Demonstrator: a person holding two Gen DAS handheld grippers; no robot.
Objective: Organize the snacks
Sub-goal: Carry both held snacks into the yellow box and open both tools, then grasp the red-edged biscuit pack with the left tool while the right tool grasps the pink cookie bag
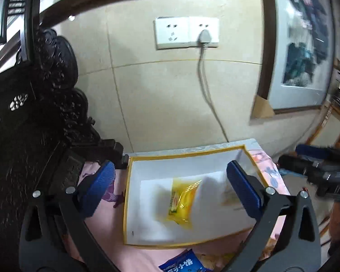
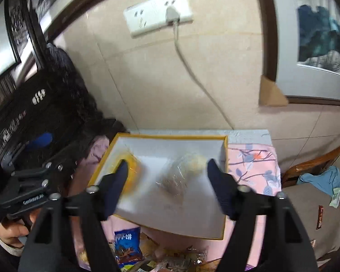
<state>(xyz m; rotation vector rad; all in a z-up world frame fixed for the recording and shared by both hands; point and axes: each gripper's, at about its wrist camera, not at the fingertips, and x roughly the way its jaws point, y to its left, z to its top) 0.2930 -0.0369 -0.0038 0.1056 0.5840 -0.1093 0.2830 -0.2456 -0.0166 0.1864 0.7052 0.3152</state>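
Observation:
A white box with a yellow rim [image 1: 185, 155] [image 2: 170, 137] lies on a pink cloth. Inside it lie a yellow snack packet [image 1: 181, 201] [image 2: 133, 170] and a clear packet with a pale snack [image 2: 181, 172], both blurred. My left gripper [image 1: 170, 166] hangs above the box, open, nothing between its blue fingers. My right gripper [image 2: 167, 162] is also open and empty over the box, the clear packet below its gap. A blue snack packet [image 1: 183, 263] [image 2: 127, 240] lies on the cloth in front of the box, beside a pile of several more snacks [image 2: 170, 260].
Dark carved wooden furniture [image 1: 34, 113] stands close on the left. The wall behind holds a socket with a cord [image 1: 201, 36] and framed pictures [image 1: 306, 45]. A wooden chair with a blue cloth [image 2: 321, 179] and a grey cushion [image 2: 306, 215] sit to the right. A hand [image 2: 9, 233] holds the left gripper.

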